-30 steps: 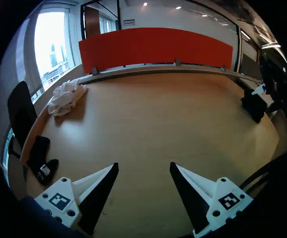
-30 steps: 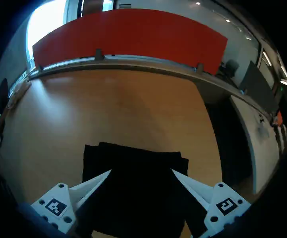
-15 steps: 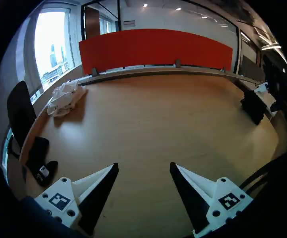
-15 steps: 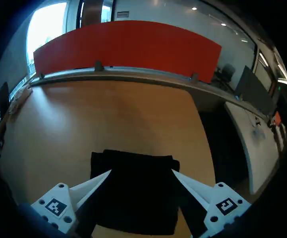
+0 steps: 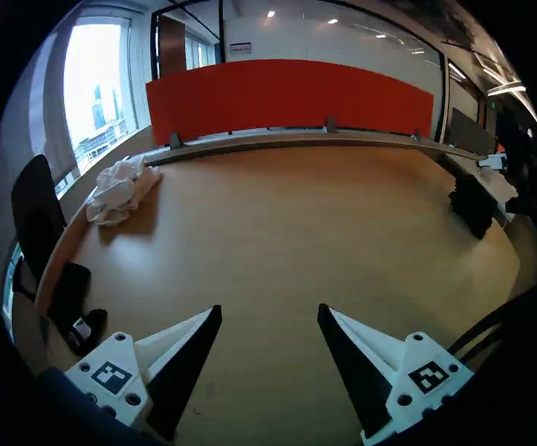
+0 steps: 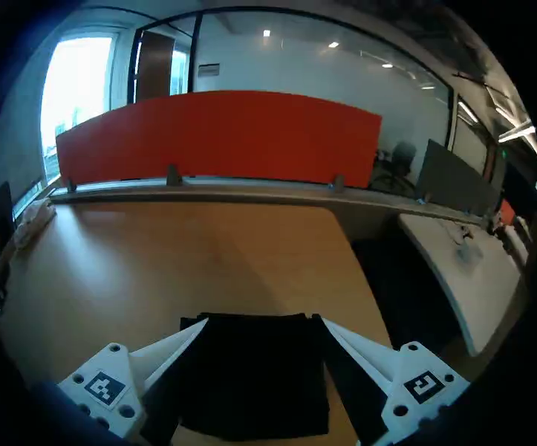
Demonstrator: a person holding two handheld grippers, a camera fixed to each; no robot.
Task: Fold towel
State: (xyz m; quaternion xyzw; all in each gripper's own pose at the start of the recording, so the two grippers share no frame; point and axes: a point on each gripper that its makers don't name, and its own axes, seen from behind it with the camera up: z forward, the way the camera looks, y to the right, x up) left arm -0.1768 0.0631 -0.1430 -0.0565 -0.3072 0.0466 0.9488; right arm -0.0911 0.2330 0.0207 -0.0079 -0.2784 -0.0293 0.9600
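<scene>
**Inspector:** Where is the towel?

**Operator:** The towel (image 6: 253, 375) lies flat on the tabletop (image 6: 194, 253). It is a dark, squared-off stack at the near edge, directly under my right gripper (image 6: 264, 320). Its edges look aligned, so I judge the fold done or nearly so.

**Inspector:** State of your jaws?

**Operator:** Both pairs are released. The right jaws stand spread wide over the towel, one to each side, with no cloth pinched between them. I cannot tell whether the tips graze the fabric. My left gripper (image 5: 268, 312) hovers over bare wood with its jaws equally wide, holding nothing.

**Inspector:** Why are they placed this way?

**Operator:** In my judgement the towel sits near the edge for easy reach. The spread right jaws above it would suit either a release or a last press. The left gripper is off to one side, clear of the fold.

**Inspector:** Surroundings?

**Operator:** A crumpled white cloth (image 5: 119, 189) lies at the far edge near the window (image 5: 97, 89), well apart from the work. A red screen (image 5: 290, 93) backs the tabletop. A dark chair (image 5: 34, 215) stands beyond the same rim as the cloth.
</scene>
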